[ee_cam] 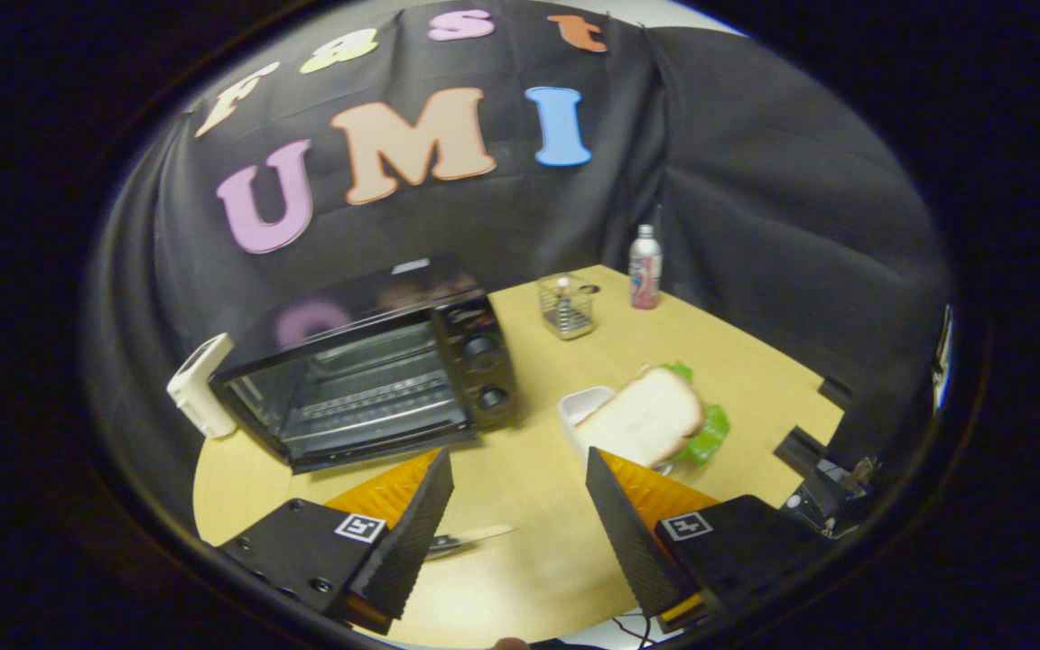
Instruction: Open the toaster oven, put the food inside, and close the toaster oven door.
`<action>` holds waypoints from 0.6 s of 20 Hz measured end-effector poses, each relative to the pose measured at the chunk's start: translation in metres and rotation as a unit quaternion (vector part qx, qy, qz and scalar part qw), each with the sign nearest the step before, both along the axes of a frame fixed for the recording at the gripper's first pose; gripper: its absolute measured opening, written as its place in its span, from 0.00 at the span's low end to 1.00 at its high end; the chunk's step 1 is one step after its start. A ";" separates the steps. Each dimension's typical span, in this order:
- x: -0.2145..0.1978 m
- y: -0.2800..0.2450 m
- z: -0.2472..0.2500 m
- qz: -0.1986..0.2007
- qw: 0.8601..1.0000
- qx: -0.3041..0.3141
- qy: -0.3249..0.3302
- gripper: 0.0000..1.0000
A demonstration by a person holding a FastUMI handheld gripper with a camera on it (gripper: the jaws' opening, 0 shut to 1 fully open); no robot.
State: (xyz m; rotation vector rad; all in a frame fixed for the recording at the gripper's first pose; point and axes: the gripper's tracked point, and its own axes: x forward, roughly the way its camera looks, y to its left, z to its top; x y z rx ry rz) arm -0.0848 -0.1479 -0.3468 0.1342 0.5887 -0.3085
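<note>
Overhead, hand-held gripper [520, 469] agape, boxy toaster oven [376, 379].

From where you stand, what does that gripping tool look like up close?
The gripper has two wedge-shaped fingers with ribbed inner faces, standing open. Each sits on a dark block carrying a small square black-and-white marker. Thin cables trail beneath.

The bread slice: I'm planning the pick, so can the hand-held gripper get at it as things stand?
Probably yes. The hand-held gripper is open and empty, and the bread slice lies exposed on top of the white dish, just ahead of one finger, with bare table between.
</note>
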 end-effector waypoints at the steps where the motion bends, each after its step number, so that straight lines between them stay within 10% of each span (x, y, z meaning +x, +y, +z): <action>1: 0.001 -0.021 0.001 -0.017 1.000 -0.005 0.001 0.95; 12: 0.035 -0.124 -0.036 -0.080 0.991 0.110 -0.013 0.95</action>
